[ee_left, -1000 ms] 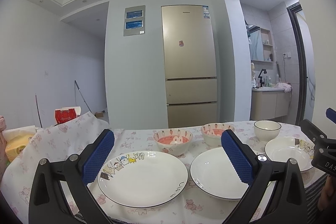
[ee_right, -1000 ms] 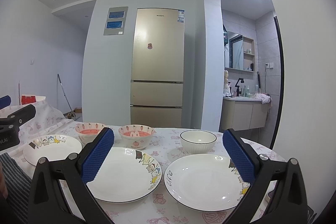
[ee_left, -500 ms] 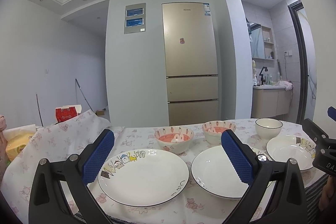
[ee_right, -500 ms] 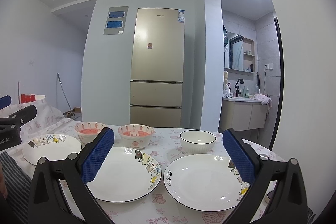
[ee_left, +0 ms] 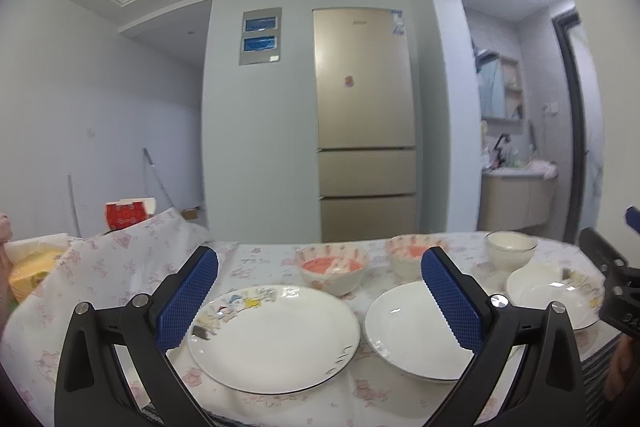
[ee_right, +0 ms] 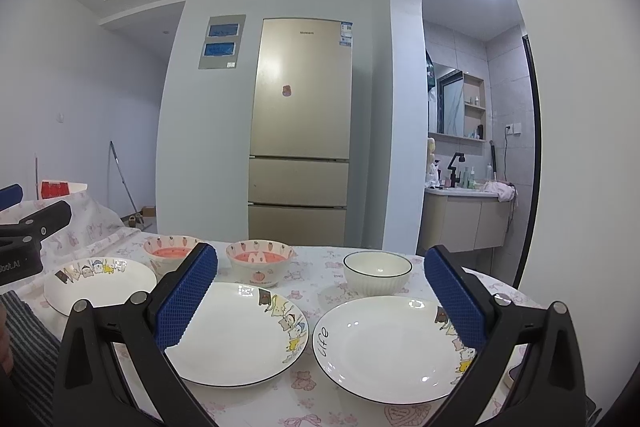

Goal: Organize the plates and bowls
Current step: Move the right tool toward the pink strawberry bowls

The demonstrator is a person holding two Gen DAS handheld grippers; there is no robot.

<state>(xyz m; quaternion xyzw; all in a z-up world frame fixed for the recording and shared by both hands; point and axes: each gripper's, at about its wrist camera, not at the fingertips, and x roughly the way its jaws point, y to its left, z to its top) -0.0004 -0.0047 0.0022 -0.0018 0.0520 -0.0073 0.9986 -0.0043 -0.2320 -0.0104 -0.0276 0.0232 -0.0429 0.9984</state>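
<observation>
Both the left gripper (ee_left: 319, 297) and right gripper (ee_right: 321, 297) hover with jaws spread wide (empty) above three plates (ee_right: 390, 349) and three bowls (ee_right: 258, 262).

2 low wrist cams, shared table (ee_left: 256, 259)

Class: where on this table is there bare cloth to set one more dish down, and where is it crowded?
Bare tablecloth lies left of the leftmost plate. A smaller patch sits between the carrot bowl and the white bowl. The middle plate and right plate nearly touch, so the front row is crowded.
</observation>
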